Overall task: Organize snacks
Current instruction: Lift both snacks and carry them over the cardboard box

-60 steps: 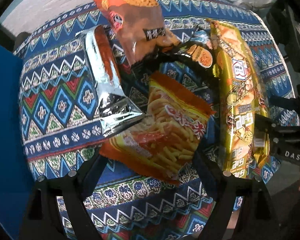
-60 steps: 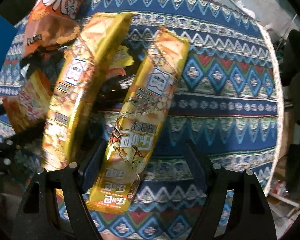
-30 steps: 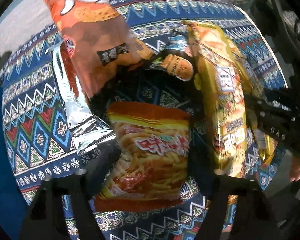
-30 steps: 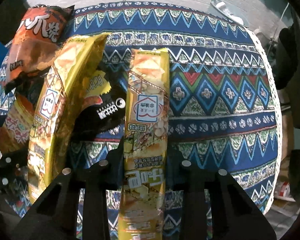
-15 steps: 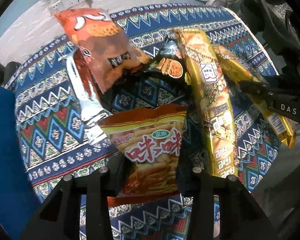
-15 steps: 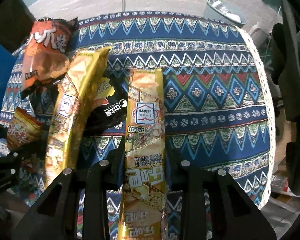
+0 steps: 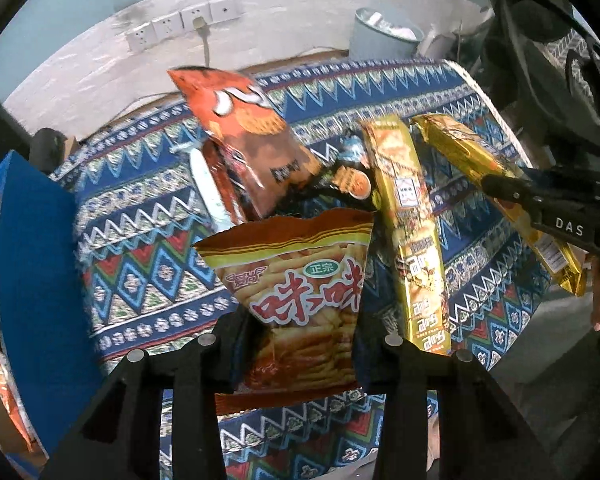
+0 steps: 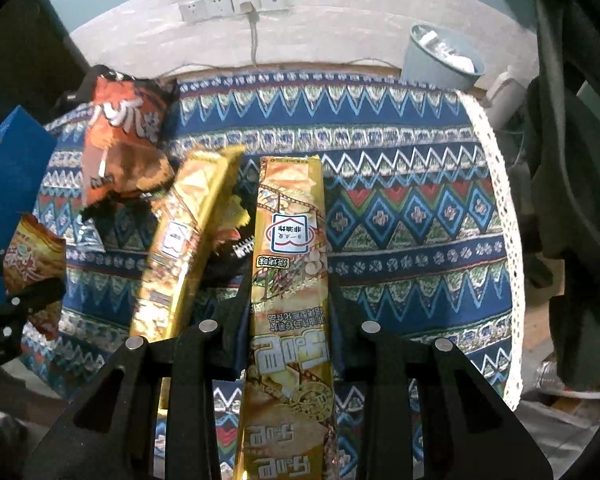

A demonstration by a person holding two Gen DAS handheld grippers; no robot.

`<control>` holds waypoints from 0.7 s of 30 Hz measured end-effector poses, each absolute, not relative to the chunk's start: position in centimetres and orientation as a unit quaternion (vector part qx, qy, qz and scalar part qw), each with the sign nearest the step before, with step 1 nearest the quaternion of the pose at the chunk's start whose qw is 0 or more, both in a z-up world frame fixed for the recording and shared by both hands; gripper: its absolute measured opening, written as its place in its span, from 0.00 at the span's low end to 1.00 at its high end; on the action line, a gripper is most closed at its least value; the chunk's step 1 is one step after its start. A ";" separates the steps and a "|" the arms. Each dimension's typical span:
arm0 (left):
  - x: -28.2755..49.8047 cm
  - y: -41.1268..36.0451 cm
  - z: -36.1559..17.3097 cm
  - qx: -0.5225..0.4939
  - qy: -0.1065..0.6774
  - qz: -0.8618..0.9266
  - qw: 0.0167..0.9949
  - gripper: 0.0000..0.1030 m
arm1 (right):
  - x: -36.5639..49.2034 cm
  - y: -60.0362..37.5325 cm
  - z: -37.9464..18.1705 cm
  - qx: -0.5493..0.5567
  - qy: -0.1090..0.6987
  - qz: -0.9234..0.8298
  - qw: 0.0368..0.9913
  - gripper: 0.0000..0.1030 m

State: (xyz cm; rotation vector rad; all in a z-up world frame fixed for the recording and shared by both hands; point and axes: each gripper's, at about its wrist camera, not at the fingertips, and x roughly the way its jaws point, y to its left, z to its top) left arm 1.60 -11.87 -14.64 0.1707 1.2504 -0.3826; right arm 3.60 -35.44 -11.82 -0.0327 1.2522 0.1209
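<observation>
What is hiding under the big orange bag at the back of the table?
Under the big orange bag, a silver-edged packet pokes out on one side and a black snack bag on the other. Both are mostly covered, so anything deeper under the pile cannot be seen.

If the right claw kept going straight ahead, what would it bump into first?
Probably nothing soon. The right claw is shut on a gold pack that sticks out ahead, lifted over the patterned cloth. Beyond its tip is bare cloth, then the wall. Depth is hard to judge.
</observation>
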 end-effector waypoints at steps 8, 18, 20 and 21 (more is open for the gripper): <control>2.1 -9.7 -12.4 0.068 0.566 -0.162 0.806 0.40 | 3.7 -34.3 -9.3 -0.019 0.559 0.068 0.826 0.29; 2.1 -6.6 -9.5 0.055 0.547 -0.144 0.823 0.40 | 4.3 -31.5 -6.0 -0.023 0.531 0.097 0.841 0.29; 1.9 -6.0 -9.0 0.056 0.542 -0.139 0.827 0.40 | 4.4 -30.4 -5.4 -0.028 0.525 0.107 0.844 0.29; 1.8 -5.6 -8.8 0.057 0.539 -0.136 0.830 0.40 | 4.5 -30.0 -5.1 -0.030 0.523 0.110 0.845 0.29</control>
